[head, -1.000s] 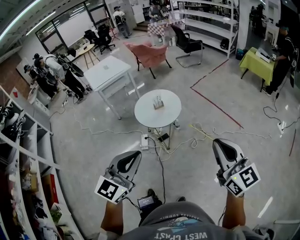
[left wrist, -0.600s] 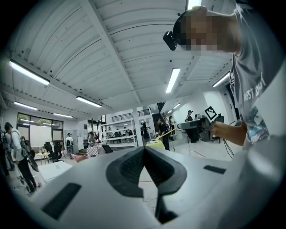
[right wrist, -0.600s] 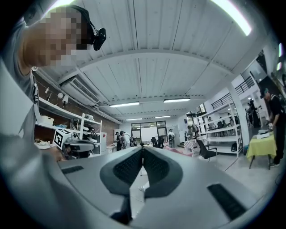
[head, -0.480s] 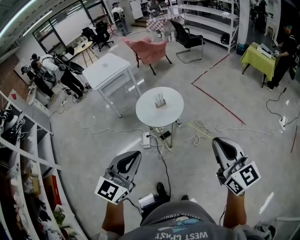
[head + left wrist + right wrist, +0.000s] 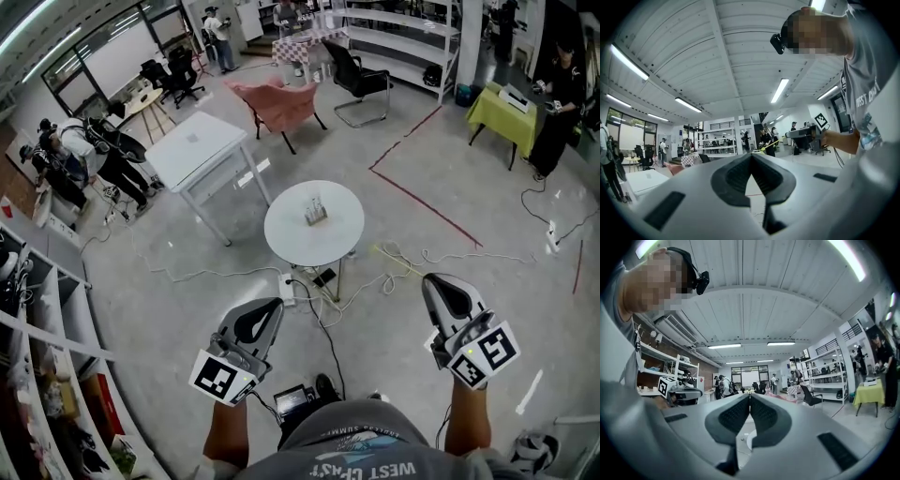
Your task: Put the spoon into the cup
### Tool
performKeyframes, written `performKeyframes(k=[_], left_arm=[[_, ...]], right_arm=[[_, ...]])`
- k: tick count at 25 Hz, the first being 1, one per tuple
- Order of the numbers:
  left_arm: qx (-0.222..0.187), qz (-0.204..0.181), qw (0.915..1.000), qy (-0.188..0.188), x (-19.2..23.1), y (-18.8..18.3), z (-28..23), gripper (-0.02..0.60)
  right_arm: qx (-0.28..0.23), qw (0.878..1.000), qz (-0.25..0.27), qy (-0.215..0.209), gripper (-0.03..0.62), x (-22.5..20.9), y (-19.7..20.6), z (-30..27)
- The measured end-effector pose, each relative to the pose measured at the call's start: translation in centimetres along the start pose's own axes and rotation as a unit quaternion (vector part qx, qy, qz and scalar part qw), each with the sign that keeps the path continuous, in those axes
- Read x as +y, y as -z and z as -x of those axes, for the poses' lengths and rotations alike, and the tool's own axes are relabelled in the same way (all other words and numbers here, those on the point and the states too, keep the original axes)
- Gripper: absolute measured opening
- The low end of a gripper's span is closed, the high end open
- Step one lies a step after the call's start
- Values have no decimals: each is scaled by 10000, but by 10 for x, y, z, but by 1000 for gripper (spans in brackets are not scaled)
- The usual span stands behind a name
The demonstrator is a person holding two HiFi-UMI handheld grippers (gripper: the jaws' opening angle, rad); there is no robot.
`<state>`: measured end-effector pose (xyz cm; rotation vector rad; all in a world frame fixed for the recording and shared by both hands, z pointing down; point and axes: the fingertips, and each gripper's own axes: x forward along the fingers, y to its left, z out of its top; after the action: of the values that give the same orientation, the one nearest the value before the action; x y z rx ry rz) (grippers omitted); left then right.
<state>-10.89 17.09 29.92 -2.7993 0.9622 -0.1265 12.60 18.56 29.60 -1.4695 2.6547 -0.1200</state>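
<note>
The round counter (image 5: pixel 281 239) stands ahead on the floor, between and beyond the left hand-held gripper (image 5: pixel 265 312) and the right hand-held gripper (image 5: pixel 439 286). A small holder of upright items (image 5: pixel 316 214) sits near its centre. A rectangular table (image 5: pixel 197 145) stands behind it to the left, an armchair (image 5: pixel 278 101) farther back, a cloth-covered table (image 5: pixel 502 108) far right, and a power strip (image 5: pixel 288 284) lies on the floor by the counter's near edge.
</note>
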Motion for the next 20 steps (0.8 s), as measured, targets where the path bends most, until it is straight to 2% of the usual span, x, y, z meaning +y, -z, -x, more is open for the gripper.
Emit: performKeyframes(k=[9, 20], left_arm=[[-119, 79, 9994, 326, 43, 15, -8, 3], [-85, 276, 9984, 486, 66, 30, -18, 2]], right_arm=[[66, 9994, 62, 334, 6, 8, 3, -34], [205, 9989, 92, 406, 5, 8, 5, -62]])
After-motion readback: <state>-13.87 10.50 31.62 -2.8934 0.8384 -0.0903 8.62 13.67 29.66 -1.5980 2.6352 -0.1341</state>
